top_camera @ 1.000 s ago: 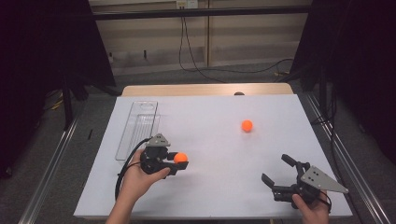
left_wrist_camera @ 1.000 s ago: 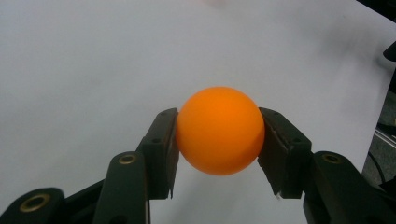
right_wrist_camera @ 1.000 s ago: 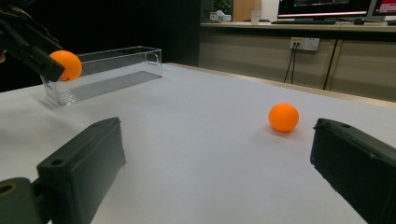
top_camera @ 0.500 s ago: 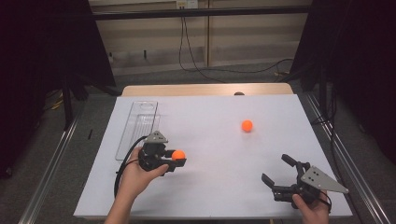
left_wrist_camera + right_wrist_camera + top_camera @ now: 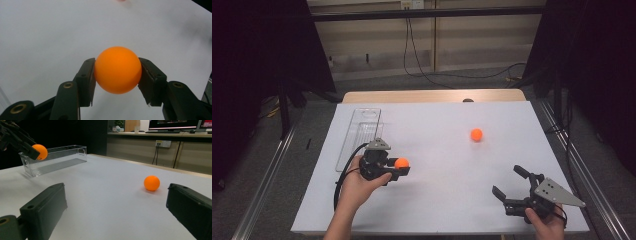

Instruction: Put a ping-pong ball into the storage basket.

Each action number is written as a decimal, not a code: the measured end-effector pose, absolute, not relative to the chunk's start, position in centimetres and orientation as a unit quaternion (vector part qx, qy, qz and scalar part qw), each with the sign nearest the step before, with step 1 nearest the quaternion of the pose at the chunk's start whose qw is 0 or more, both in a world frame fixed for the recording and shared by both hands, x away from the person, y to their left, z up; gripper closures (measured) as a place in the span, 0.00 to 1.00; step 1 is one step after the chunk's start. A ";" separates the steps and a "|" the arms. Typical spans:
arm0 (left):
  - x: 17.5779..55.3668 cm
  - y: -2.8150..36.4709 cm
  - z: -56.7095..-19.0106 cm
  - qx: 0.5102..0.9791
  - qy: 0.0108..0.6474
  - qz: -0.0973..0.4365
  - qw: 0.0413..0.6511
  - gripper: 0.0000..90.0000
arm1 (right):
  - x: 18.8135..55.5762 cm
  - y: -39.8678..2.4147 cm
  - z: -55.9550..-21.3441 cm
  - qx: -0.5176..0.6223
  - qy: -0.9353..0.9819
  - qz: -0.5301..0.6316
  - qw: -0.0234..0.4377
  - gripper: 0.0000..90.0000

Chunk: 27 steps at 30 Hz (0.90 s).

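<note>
My left gripper (image 5: 398, 167) pinches a smooth orange plastic ball (image 5: 117, 69) between its two black jaws. The pads press on opposite sides of the ball, at its widest part, and the ball's front half projects beyond the jaw tips. In the left gripper view the white table surface (image 5: 45, 32) lies beyond the held ball; in the right gripper view this ball hangs clear above it. Behind this gripper my left hand (image 5: 359, 182) wraps its body, and a black cable (image 5: 343, 172) loops out from it toward the table's near edge.

Just beyond the left gripper, on the side away from my right gripper, stands a clear rectangular plastic bin (image 5: 360, 135); it is upright on the table, with nothing visible inside.

My right gripper (image 5: 511, 185) holds its jaws spread wide, with nothing between them. The right gripper view looks through the gap: a second orange ball (image 5: 151, 183) rests on the table ahead of the jaws, nearer the right-hand jaw and well apart from both tips. My right hand (image 5: 546, 224) grips this tool at the table's near edge, with the grey three-cornered plate (image 5: 558, 192) on top.

The two grippers are well apart.
</note>
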<state>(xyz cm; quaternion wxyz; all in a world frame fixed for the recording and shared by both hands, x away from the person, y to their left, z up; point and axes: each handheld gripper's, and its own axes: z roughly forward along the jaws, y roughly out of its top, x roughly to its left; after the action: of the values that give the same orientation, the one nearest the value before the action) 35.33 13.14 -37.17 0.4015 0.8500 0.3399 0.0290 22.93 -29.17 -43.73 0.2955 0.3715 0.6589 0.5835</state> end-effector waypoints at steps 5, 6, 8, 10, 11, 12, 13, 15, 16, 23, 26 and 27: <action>35.5 13.2 -37.1 0.849 0.344 0.030 0.399 0.56 | 22.9 -29.2 -43.7 0.371 0.659 0.583 0.296 0.03; 35.5 13.2 -37.0 0.849 0.345 0.029 0.399 0.56 | 22.9 -29.2 -43.7 0.371 0.659 0.583 0.296 0.03; 35.6 13.2 -37.0 0.849 0.344 0.029 0.399 0.56 | 22.9 -29.2 -43.7 0.371 0.659 0.583 0.296 0.03; 35.6 13.2 -36.9 0.848 0.347 0.031 0.401 0.56 | 22.9 -29.2 -43.7 0.373 0.658 0.584 0.295 0.03; 35.7 13.2 -36.9 0.847 0.348 0.030 0.400 0.56 | 22.9 -29.2 -43.7 0.374 0.658 0.584 0.295 0.03; 35.7 13.2 -36.9 0.847 0.349 0.029 0.400 0.56 | 22.9 -29.2 -43.7 0.373 0.659 0.583 0.295 0.03; 35.7 13.3 -36.9 0.848 0.349 0.031 0.397 0.56 | 22.9 -29.2 -43.7 0.373 0.658 0.584 0.295 0.03; 35.8 13.3 -36.9 0.849 0.349 0.030 0.396 0.56 | 22.9 -29.2 -43.7 0.371 0.659 0.584 0.295 0.03; 35.8 13.4 -36.9 0.848 0.350 0.031 0.396 0.56 | 22.9 -29.2 -43.7 0.372 0.659 0.583 0.295 0.03; 36.0 13.4 -36.8 0.850 0.353 0.033 0.389 0.56 | 22.9 -29.2 -43.7 0.371 0.659 0.584 0.295 0.03; 36.1 13.4 -36.8 0.848 0.356 0.033 0.391 0.56 | 22.9 -29.2 -43.7 0.371 0.659 0.583 0.296 0.03; 36.1 13.5 -36.8 0.848 0.357 0.034 0.391 0.56 | 22.9 -29.2 -43.7 0.371 0.659 0.583 0.295 0.03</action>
<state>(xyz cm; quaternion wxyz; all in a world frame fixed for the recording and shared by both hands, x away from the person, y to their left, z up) 36.09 13.46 -36.77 0.3913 0.8476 0.3569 0.0338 22.92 -29.19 -43.74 0.2954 0.3715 0.6591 0.5834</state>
